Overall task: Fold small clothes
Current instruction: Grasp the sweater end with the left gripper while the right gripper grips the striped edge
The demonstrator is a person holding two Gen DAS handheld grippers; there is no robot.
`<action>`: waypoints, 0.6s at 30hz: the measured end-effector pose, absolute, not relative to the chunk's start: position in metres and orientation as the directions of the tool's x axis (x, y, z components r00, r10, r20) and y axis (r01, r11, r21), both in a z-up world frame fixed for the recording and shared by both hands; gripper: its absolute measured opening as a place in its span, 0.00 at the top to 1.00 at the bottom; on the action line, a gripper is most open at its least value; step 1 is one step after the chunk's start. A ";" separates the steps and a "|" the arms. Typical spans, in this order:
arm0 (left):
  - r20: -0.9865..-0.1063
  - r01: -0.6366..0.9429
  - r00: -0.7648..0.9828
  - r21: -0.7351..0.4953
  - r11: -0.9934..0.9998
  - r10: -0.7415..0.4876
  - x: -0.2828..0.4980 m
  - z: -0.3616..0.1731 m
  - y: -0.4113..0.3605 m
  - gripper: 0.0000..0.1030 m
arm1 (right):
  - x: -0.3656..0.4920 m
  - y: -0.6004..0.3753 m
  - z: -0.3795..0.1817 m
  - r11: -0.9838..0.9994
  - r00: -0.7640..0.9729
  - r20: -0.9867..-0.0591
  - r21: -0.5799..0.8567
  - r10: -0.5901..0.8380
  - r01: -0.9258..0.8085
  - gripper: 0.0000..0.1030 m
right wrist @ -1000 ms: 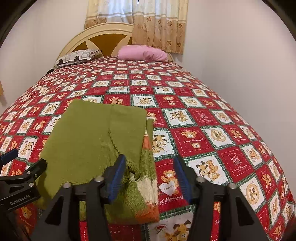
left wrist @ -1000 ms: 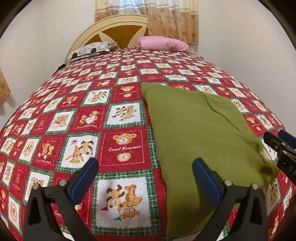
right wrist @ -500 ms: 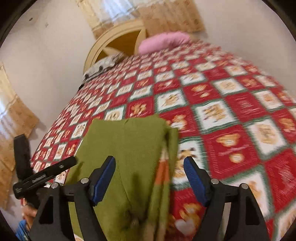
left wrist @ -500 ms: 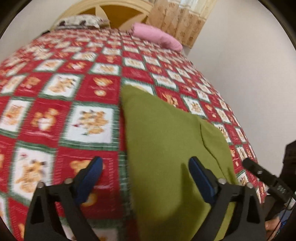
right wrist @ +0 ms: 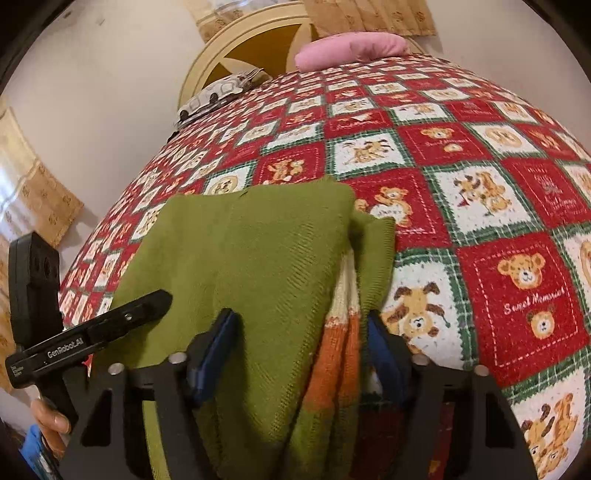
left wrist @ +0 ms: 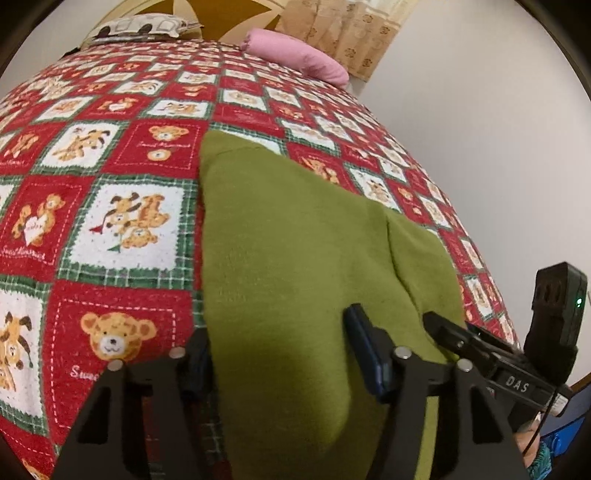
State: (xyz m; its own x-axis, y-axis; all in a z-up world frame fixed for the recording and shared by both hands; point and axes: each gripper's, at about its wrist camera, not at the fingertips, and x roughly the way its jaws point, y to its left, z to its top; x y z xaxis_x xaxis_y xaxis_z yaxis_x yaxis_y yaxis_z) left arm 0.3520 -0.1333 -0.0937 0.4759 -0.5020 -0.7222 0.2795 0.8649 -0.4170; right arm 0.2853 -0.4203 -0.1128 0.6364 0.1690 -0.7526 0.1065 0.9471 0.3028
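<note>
Both grippers are pointed steeply down, side by side. The left gripper [left wrist: 280, 354] is only half spread, its jaws having just been closing on green knit cloth. Same for the right gripper [right wrist: 299, 347]. A hand [right wrist: 50, 419] is glimpsed gripping the left one's handle.

A home bedroom. A bed fills the view, covered by a red, white and green teddy-bear patchwork bedspread [left wrist: 122, 229]. At the far end stand a cream arched wooden headboard [right wrist: 236, 48], a pink pillow [left wrist: 295, 55] and beige patterned curtains [left wrist: 343, 33].
</note>
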 end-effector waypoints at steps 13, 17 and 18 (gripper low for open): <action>-0.662 0.360 0.611 -0.258 0.897 -0.435 0.305 -0.037 -0.144 0.66 | 0.225 -0.384 -0.044 0.967 0.750 -0.662 0.193 0.005 0.164 0.79; -0.622 0.390 0.639 -0.246 0.887 -0.453 0.276 -0.009 -0.143 0.66 | 0.187 -0.372 -0.013 0.965 0.791 -0.611 0.191 -0.027 0.181 0.79; -0.618 0.398 0.638 -0.245 0.884 -0.459 0.270 -0.004 -0.144 0.66 | 0.178 -0.369 -0.006 0.963 0.799 -0.600 0.192 -0.036 0.188 0.79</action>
